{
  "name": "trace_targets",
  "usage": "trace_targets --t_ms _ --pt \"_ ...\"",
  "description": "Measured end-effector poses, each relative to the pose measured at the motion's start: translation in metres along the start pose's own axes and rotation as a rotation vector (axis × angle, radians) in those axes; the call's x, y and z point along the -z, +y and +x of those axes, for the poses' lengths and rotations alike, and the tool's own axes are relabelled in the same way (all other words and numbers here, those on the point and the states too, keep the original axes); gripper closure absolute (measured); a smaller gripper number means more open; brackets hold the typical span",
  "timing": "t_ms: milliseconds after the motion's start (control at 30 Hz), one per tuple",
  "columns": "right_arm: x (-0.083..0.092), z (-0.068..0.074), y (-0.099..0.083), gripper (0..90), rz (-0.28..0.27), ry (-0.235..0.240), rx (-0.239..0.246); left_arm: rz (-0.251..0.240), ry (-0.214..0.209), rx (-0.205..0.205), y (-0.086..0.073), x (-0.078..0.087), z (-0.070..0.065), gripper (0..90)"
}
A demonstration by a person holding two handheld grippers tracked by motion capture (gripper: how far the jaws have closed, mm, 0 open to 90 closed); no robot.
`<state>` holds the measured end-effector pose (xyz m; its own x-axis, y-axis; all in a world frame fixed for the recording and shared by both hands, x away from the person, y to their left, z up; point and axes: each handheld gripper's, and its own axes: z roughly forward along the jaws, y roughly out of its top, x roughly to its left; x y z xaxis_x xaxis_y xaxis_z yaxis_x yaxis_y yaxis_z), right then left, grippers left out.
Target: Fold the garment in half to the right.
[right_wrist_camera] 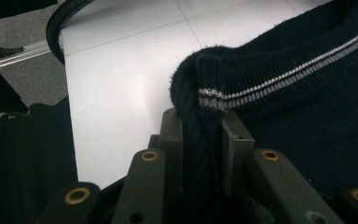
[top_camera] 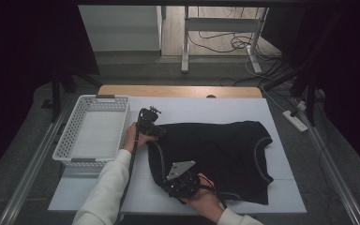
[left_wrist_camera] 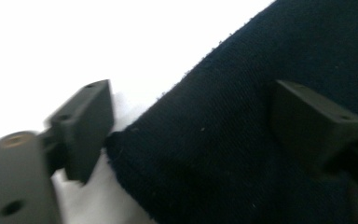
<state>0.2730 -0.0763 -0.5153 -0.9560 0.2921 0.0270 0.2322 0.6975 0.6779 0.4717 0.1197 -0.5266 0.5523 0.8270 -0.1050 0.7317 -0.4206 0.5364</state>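
A dark knit garment [top_camera: 215, 147] with thin grey stripes on its ribbed bands lies spread on the white table [top_camera: 206, 105]. My left gripper [top_camera: 155, 131] is at its upper left corner. In the left gripper view the jaws [left_wrist_camera: 191, 107] stand wide apart over the garment's edge [left_wrist_camera: 223, 154], one pad beside the cloth and one above it, neither pressing. My right gripper [top_camera: 166, 183] is at the garment's near left corner. In the right gripper view it [right_wrist_camera: 203, 126] is shut on the ribbed band just below the striped edge [right_wrist_camera: 298, 107].
A white slotted basket [top_camera: 82, 117] stands at the table's left side, beside my left hand. Bare white tabletop [right_wrist_camera: 121, 79] lies left of the garment and along the far edge. Desk legs and cables are on the floor beyond the table.
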Motion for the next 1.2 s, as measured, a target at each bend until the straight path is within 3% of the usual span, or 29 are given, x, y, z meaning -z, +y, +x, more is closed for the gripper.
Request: trace_targets --t_ms 67,100,133,167,200,233,467,567,800,1000,1200 --pt "0.0 0.0 0.0 73.9 -0.002 0.0 -0.001 -0.004 -0.021 0.005 -0.002 0.004 -0.001 44.3" --pt "0.001 0.0 0.0 73.9 -0.002 0.0 -0.002 -0.003 -0.028 0.01 -0.003 0.005 -0.002 44.3" --pt "0.001 0.0 0.0 73.9 -0.004 0.002 -0.004 -0.006 -0.042 0.016 -0.004 0.006 -0.003 52.3" --pt "0.001 0.0 0.0 73.9 -0.006 0.004 -0.007 -0.008 -0.062 0.02 -0.005 0.007 -0.005 69.5" --pt "0.001 0.0 0.0 73.9 -0.006 0.004 -0.007 -0.007 -0.083 0.025 -0.006 0.008 -0.007 69.5" --pt "0.001 0.0 0.0 74.0 -0.005 0.005 -0.009 -0.008 -0.086 0.027 -0.007 0.008 -0.009 76.4" --pt "0.005 0.0 0.0 74.0 -0.024 0.005 -0.012 -0.017 -0.073 -0.021 -0.005 0.021 -0.023 79.3" --pt "0.007 -0.001 0.001 74.1 -0.047 0.008 -0.023 -0.031 -0.09 -0.045 -0.001 0.033 -0.027 79.4" --pt "0.014 0.0 0.003 74.2 -0.089 0.003 -0.025 -0.07 -0.103 -0.054 0.002 0.055 -0.028 79.6" --pt "0.028 0.0 0.009 74.2 -0.181 0.036 -0.064 -0.116 -0.133 -0.036 0.002 0.074 -0.022 80.0" --pt "0.045 0.002 0.016 74.4 -0.266 0.019 -0.055 -0.165 -0.134 -0.029 0.0 0.097 -0.017 80.1"
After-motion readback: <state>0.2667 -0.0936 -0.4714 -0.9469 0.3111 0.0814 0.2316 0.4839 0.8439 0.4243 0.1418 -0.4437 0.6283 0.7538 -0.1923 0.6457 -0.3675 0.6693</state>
